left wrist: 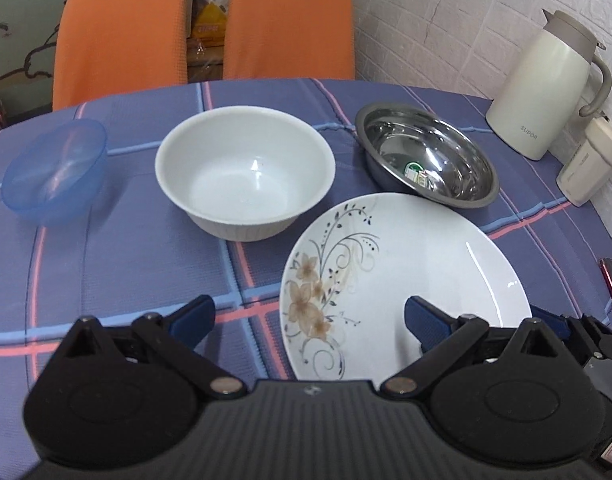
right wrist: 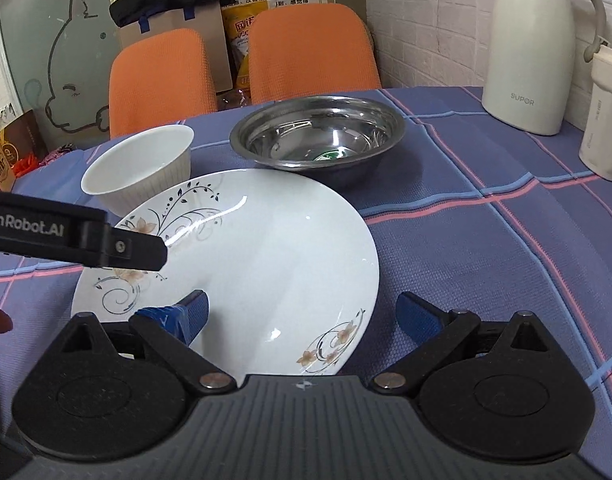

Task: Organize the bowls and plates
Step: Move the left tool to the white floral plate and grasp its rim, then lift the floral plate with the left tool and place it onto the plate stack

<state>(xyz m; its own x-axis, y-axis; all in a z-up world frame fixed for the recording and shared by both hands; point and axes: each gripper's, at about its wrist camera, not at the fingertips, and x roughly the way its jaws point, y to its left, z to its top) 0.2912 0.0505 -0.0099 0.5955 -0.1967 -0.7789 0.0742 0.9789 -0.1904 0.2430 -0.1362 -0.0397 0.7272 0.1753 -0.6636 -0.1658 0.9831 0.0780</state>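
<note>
Tools [left wrist: 309, 316] open; three bowls [left wrist: 246, 172], one plate [left wrist: 405, 280].

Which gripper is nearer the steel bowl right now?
Right, as far as I can judge. The right gripper hangs open over the flowered plate's near edge, the steel bowl just beyond. The left gripper, also open, sits further left, the bowl diagonally off.
</note>
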